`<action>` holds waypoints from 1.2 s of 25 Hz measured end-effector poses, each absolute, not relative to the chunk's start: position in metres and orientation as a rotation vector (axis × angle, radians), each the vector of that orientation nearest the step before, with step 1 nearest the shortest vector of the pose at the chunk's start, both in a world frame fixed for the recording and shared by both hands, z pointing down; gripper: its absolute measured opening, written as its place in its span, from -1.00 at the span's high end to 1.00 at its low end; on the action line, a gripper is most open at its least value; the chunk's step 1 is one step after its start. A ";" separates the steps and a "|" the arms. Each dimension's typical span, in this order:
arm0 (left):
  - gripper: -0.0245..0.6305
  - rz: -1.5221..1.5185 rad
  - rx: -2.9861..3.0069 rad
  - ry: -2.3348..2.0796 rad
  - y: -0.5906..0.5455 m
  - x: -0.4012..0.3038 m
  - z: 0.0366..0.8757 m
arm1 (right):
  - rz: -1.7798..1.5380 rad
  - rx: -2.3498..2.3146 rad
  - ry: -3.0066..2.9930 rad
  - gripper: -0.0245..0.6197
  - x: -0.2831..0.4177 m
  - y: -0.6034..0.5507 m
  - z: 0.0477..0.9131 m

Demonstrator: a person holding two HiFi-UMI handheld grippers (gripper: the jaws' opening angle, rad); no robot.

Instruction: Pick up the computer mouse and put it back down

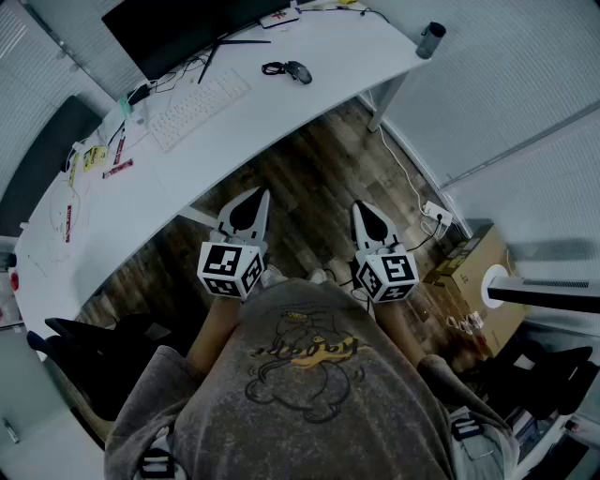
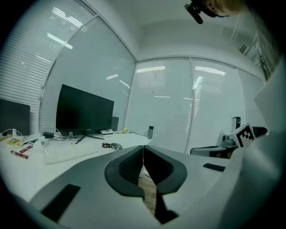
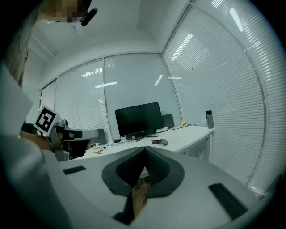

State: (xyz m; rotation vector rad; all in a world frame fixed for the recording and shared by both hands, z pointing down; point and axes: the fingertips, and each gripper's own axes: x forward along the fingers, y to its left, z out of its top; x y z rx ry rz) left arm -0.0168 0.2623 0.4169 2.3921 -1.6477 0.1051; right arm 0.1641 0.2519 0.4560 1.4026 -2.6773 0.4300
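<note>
Right gripper view shows the right gripper (image 3: 145, 154) with its jaws pressed together on nothing; the left gripper (image 2: 143, 153) is likewise closed and empty. Both hang over the wood floor (image 1: 309, 178), well apart from the white surface (image 1: 281, 103). The computer mouse (image 1: 298, 71) lies there at twelve o'clock, its coiled cable (image 1: 273, 67) just beside it at nine. I would step closer, spread one pair of jaws, then straddle the mouse's sides clear of the cable.

White curved table (image 1: 309, 84) carries a black flat monitor (image 1: 178, 28), a white keyboard (image 1: 199, 108) before it and a dark cylindrical bottle (image 1: 430, 40) at one corner. Brown cardboard box (image 1: 473, 272) stands on dark wood-plank floor (image 1: 309, 178).
</note>
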 end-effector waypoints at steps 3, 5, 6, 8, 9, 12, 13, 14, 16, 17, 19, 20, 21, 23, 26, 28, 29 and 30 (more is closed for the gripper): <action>0.86 0.105 2.391 -1.652 0.257 -0.017 0.417 | 0.429 1.374 -2.685 0.91 0.162 0.248 0.457; 0.86 0.100 2.396 -1.653 0.252 -0.017 0.417 | 0.423 1.361 -2.687 0.91 0.161 0.244 0.459; 0.86 0.098 2.397 -1.651 0.249 -0.018 0.418 | 0.429 1.362 -2.685 0.91 0.161 0.241 0.462; 0.86 0.093 2.394 -1.641 0.247 -0.022 0.420 | 0.452 1.372 -2.682 0.91 0.158 0.238 0.466; 0.86 0.091 2.393 -1.636 0.246 -0.025 0.420 | 0.461 1.379 -2.686 0.91 0.154 0.236 0.466; 0.86 0.086 2.403 -1.623 0.241 -0.035 0.418 | 0.472 1.409 -2.697 0.90 0.144 0.228 0.462; 0.86 0.082 2.407 -1.617 0.239 -0.039 0.417 | 0.473 1.423 -2.694 0.90 0.142 0.225 0.462; 0.86 0.077 2.413 -1.611 0.237 -0.043 0.416 | 0.472 1.438 -2.689 0.90 0.140 0.222 0.461; 0.86 0.069 2.427 -1.598 0.233 -0.051 0.417 | 0.463 1.471 -2.680 0.90 0.136 0.219 0.461; 0.86 0.067 2.434 -1.592 0.231 -0.055 0.418 | 0.460 1.488 -2.678 0.90 0.135 0.217 0.461; 0.86 0.069 2.444 -1.585 0.226 -0.061 0.420 | 0.459 1.520 -2.672 0.90 0.135 0.215 0.462; 0.86 0.069 2.448 -1.583 0.223 -0.063 0.420 | 0.457 1.530 -2.667 0.90 0.135 0.214 0.464; 0.86 0.068 2.451 -1.580 0.221 -0.065 0.420 | 0.455 1.537 -2.660 0.90 0.135 0.213 0.466; 0.86 0.062 2.457 -1.574 0.217 -0.067 0.420 | 0.451 1.540 -2.648 0.90 0.134 0.211 0.468; 0.86 0.066 2.464 -1.560 0.212 -0.071 0.420 | 0.455 1.549 -2.647 0.90 0.129 0.204 0.467; 0.86 0.077 2.467 -1.550 0.207 -0.073 0.422 | 0.460 1.562 -2.653 0.90 0.127 0.197 0.466; 0.86 0.079 2.468 -1.547 0.204 -0.074 0.423 | 0.459 1.564 -2.656 0.90 0.125 0.194 0.465; 0.86 0.080 2.469 -1.547 0.201 -0.075 0.423 | 0.456 1.562 -2.660 0.90 0.123 0.191 0.465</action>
